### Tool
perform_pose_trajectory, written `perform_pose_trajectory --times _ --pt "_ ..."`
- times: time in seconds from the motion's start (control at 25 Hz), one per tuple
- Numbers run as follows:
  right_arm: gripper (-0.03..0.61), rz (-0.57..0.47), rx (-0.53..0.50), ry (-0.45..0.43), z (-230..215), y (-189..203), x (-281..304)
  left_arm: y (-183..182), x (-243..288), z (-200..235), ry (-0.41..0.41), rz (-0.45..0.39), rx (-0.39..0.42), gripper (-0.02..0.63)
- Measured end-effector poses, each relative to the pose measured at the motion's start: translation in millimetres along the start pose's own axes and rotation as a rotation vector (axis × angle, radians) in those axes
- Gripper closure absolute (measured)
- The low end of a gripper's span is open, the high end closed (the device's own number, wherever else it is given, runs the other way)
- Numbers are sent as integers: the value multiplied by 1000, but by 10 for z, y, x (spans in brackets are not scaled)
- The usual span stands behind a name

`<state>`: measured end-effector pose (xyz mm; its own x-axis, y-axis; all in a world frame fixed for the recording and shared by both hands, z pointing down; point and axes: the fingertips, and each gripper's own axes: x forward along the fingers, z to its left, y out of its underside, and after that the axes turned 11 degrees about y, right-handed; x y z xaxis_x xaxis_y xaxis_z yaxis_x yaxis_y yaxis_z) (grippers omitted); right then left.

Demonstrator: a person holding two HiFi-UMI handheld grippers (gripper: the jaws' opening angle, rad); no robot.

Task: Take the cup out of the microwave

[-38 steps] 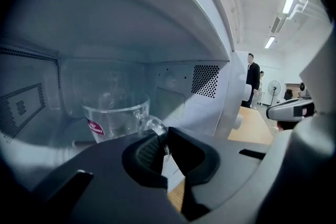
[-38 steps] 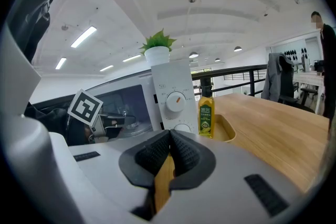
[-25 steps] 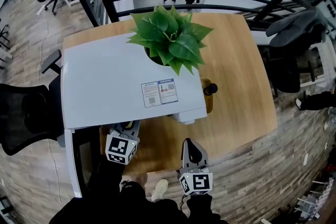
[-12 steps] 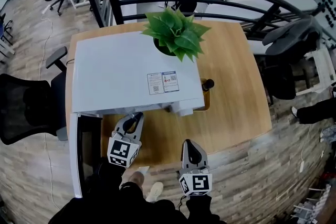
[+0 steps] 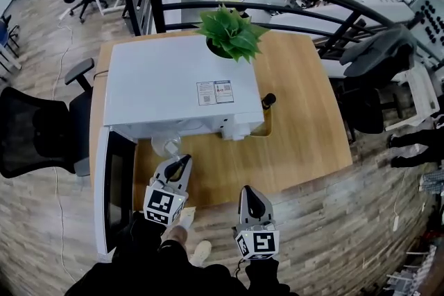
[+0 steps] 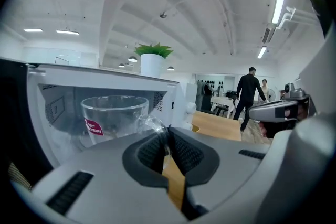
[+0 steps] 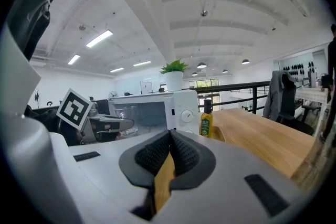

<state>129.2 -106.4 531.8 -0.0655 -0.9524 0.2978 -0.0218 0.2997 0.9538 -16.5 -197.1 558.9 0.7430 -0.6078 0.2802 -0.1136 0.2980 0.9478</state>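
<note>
microwave [image 5: 173, 86] white | cup [image 6: 113, 113] clear, red label | plant [image 5: 231, 31] green | table [image 5: 305, 128] tan wood

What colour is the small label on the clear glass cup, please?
The label is red with white lettering, clearest in the left gripper view.

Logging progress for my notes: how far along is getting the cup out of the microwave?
Done: the door of the white microwave stands open and the left gripper is shut on the clear glass cup by its handle. In hand: the cup hangs just outside the opening. Left: set it down; right gripper shut, empty.
</note>
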Motion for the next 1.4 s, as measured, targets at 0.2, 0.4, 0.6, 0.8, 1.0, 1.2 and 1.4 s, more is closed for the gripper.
perform_pose_trajectory --times 0.2,0.4,0.6,0.8,1.0,1.2,1.4 --pt "563 -26 -18 -5 38 -33 -305 -52 -250 -284 8 -18 18 589" --pt "563 -63 -28 -12 93 -126 -587 -153 -533 -537 4 -45 39 589" --pt "563 -111 -37 -18 149 -246 -925 -282 -865 -830 3 -67 60 589" --pt "563 -157 -46 -17 185 -359 -1274 -458 -1207 -1134 2 -101 92 589" --pt "563 -195 -54 -24 271 -451 -1622 -526 -1566 -1439 9 -115 103 589" --pt "563 -216 -61 -37 361 -445 -1933 -497 -1873 -1742 13 -114 115 589" --pt "564 -232 -65 -46 436 -431 -2241 -412 -2177 -2002 18 -110 117 589"
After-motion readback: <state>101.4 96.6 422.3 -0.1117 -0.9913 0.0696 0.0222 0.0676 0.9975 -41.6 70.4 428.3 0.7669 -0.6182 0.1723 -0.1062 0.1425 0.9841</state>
